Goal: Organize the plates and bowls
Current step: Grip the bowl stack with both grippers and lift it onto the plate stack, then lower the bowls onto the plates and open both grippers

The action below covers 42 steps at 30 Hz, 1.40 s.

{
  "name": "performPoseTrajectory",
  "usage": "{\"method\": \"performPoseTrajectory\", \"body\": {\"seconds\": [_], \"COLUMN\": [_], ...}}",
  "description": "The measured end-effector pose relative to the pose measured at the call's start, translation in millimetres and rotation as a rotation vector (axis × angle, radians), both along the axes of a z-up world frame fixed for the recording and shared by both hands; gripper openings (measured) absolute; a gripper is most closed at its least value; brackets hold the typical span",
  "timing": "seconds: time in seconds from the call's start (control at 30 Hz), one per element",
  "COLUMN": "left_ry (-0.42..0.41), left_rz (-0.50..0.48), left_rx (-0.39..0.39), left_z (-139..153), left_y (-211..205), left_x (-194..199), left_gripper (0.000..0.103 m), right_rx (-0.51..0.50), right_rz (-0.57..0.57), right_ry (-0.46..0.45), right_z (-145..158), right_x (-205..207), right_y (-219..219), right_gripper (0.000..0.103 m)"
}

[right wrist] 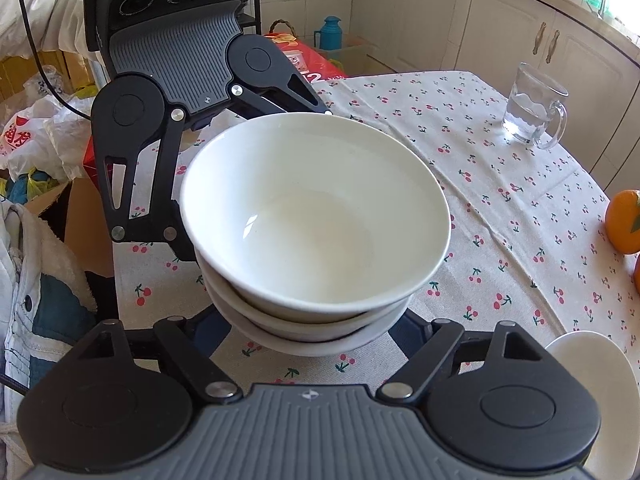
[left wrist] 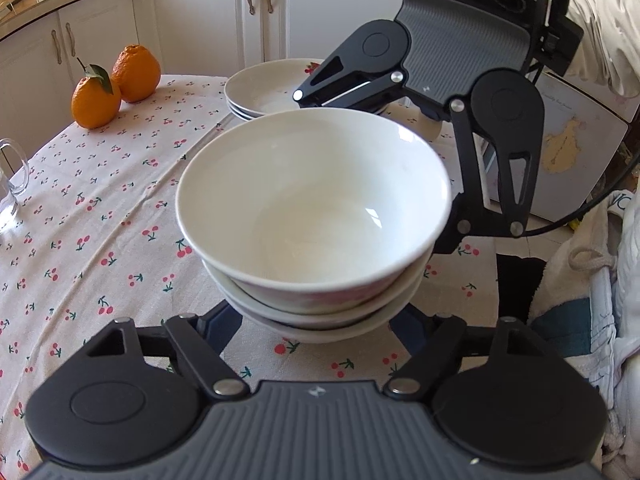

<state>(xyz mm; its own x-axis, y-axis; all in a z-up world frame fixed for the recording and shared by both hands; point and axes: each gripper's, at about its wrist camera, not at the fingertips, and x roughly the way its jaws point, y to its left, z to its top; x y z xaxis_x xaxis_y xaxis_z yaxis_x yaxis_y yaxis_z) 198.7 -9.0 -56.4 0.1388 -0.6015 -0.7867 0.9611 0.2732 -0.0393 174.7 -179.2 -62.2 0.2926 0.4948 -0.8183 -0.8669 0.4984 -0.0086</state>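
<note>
A stack of three white bowls [left wrist: 312, 208] stands on the cherry-print tablecloth [left wrist: 100, 240]; it also shows in the right wrist view [right wrist: 316, 216]. My left gripper [left wrist: 316, 320] is spread wide around the near side of the stack, its fingertips hidden under the bowls. My right gripper [left wrist: 400, 120] faces it, spread wide around the far side. In the right wrist view my right gripper [right wrist: 316, 328] flanks the stack and my left gripper [right wrist: 224, 152] is opposite. A stack of white plates [left wrist: 264, 88] sits behind the bowls; one plate edge [right wrist: 592, 392] shows at lower right.
Two oranges [left wrist: 114, 84] sit at the table's far left, one also in the right wrist view [right wrist: 624, 220]. A glass mug with water [right wrist: 532, 108] stands on the table. White cabinets [left wrist: 192, 12] are behind. Bags and boxes [right wrist: 36, 140] lie beside the table.
</note>
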Motion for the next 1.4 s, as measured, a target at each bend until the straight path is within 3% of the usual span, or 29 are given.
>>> {"method": "performPoseTrajectory", "body": {"seconds": [0.3,0.67,1.0,1.4], "left_ry": [-0.044,-0.164,-0.147,-0.101], "left_rz": [-0.01,-0.089,-0.156,-0.146], "left_rx": [-0.024,-0.066,-0.069,-0.067], "left_z": [20.3,44.1,28.5,10.4], "left_y": [-23.7,-96.3,-161.0,-180.6], "left_x": [-0.3,20.0,49.1,62.7], "left_gripper": [0.08,0.08,0.08,0.079], "right_rx": [0.003,0.001,-0.027,-0.025], "right_rz": [-0.017,-0.132,-0.276,-0.351], "right_ry": [-0.037,-0.138,-0.129,-0.081], "right_z": [15.9,42.6,34.9,18.2], "right_x": [-5.6,-1.8,14.2,28.0], "right_y": [-18.5,-87.7,-150.6,-174.8], "right_gripper": [0.087,0.087,0.088,0.087]}}
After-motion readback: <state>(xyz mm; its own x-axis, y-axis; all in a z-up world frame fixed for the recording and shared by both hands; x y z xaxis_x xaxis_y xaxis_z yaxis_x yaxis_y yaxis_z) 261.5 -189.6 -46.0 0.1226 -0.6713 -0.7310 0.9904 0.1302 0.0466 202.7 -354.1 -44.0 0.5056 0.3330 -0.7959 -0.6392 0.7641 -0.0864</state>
